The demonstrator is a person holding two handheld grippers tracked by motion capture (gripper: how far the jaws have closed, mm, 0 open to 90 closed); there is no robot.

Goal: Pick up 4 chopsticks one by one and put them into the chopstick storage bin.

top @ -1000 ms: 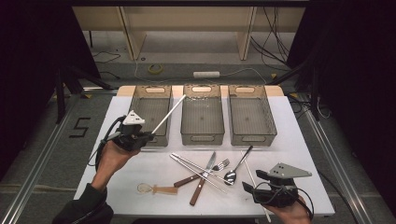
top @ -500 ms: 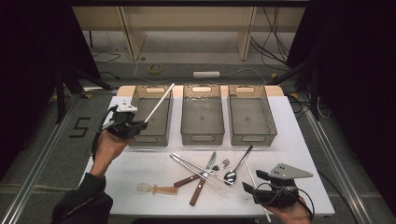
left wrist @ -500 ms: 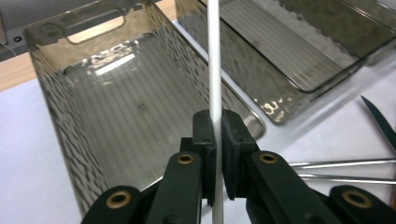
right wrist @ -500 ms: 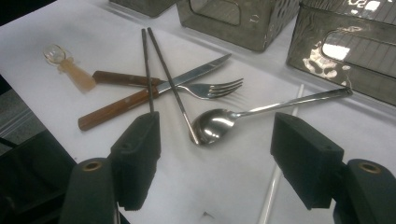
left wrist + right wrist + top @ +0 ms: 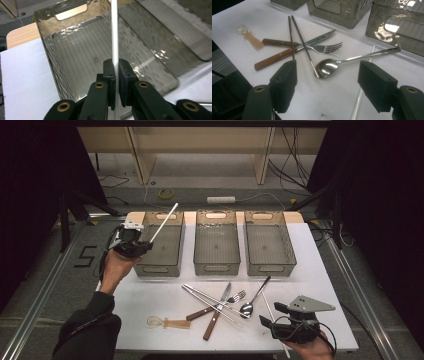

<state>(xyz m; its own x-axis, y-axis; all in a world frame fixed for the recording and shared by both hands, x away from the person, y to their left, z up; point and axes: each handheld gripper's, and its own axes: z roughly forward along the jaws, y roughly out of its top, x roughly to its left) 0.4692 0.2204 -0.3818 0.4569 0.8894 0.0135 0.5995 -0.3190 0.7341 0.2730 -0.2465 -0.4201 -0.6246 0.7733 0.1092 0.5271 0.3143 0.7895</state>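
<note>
- The left tongs were clamped on a white stick, their pads pressed against it from both sides in the left gripper view.
- The high view showed what that close view could not: the left tongs were held in a raised hand at the left bin's outer wall, and the stick slanted up and away over that bin.
- The left gripper view showed the stick's look: thin, straight, round and plain white, running from between the pads up past the picture's top edge, with the bin's ribbed smoky floor behind it.
- The right tongs stood wide with nothing between the pads, low over the surface.
- In the high view the right tongs sat at the near right corner of the surface, held by the right hand.
- The right gripper view gave the cutlery in detail: a spoon with its bowl toward the tongs, a fork, a wooden-handled knife, two dark chopsticks crossing them, and a small clear scoop off by itself.
- That view also showed a second white stick lying on the surface under the spoon's handle.
- The high view showed two more bins, middle and right, in a row with the left one.
</note>
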